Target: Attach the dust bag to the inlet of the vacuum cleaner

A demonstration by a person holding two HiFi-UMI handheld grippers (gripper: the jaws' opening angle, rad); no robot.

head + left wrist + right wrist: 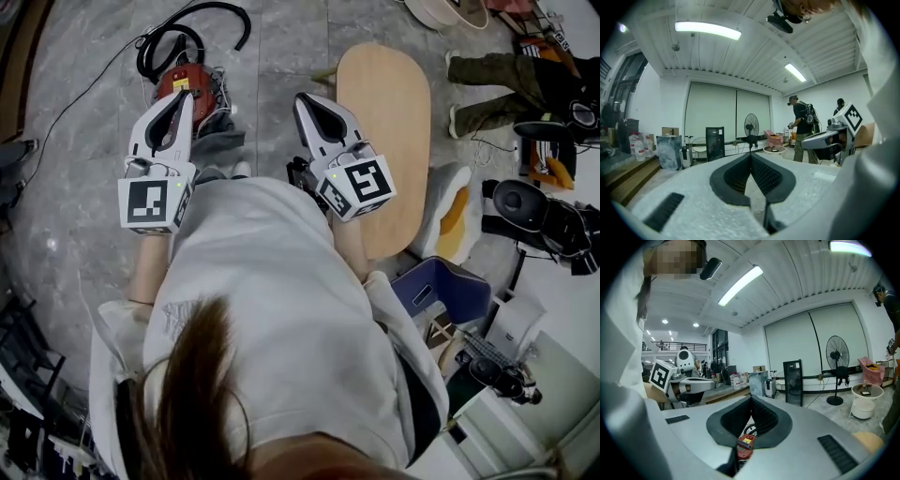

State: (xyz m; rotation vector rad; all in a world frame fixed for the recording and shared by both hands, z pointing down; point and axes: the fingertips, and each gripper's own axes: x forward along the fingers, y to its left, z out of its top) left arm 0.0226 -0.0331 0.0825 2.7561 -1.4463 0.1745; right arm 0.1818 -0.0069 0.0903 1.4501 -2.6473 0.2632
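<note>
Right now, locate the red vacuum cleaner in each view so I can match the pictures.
Head view: the red vacuum cleaner lies upper left on the floor, just past the tip of the left gripper.
Left gripper view: not in it.
Right gripper view: low centre, a red patch seen through the gap below the shut right gripper.
Shared landmark: the standing fan, in both gripper views only.

Bare floor between red vacuum cleaner with looped hose and oval wooden table.
</note>
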